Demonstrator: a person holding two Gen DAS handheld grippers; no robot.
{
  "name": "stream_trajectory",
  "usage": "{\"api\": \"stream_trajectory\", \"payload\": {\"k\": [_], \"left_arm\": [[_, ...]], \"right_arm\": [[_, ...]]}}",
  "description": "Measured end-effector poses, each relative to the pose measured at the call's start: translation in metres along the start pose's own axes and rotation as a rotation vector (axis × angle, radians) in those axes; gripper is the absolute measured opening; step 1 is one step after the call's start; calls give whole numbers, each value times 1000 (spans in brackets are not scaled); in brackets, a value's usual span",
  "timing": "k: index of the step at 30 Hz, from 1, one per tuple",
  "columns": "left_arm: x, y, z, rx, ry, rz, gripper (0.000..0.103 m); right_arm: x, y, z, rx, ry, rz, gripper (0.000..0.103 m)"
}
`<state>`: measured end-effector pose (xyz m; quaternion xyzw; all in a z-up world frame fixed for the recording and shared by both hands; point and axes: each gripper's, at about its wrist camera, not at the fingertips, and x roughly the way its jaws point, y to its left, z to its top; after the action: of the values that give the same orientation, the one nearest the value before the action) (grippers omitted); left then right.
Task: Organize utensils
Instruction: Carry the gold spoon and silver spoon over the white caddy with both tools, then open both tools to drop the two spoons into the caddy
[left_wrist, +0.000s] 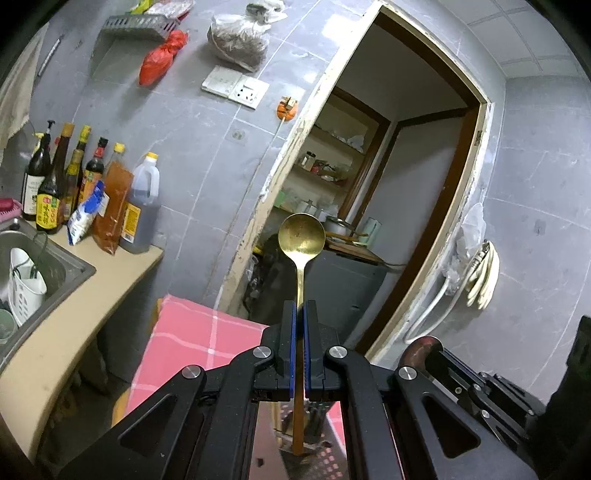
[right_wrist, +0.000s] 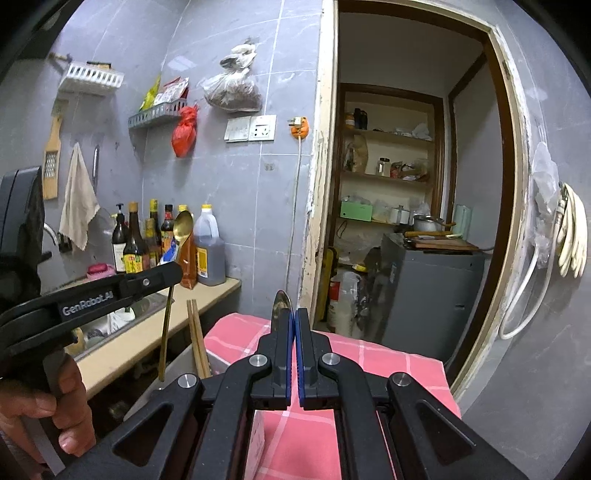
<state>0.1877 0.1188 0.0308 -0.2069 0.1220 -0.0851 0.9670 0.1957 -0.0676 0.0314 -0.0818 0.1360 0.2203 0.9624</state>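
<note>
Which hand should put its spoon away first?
Probably the left. Its gripper holds the gold spoon nearest the sink and white utensil holder. The right gripper is over the pink cloth.

Walls: we see grey tiles (right_wrist: 240, 166).
Doorway: we look through a worn pale frame (right_wrist: 317, 184) to pantry shelves (right_wrist: 388, 177).
Counter: we find beige top (left_wrist: 85, 295), steel sink (left_wrist: 44, 258).
</note>
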Motion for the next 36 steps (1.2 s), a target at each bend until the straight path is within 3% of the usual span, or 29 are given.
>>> {"api": "stream_trajectory", "payload": {"k": [8,13,26,36], "left_arm": [[-5,-9,-20,101,-70,25,1],[0,-7,-30,106,-71,27,1],[-6,-7,-49,143,-12,29,1],[-4,-4,-57,154,93,11,1]], "right_arm": [[2,19,-15,-78,-5,-11,2],[5,20,-24,-76,13,-10,2],[8,24,-40,-62,46,4,2],[11,26,-44,-34,73,16,3]]}}
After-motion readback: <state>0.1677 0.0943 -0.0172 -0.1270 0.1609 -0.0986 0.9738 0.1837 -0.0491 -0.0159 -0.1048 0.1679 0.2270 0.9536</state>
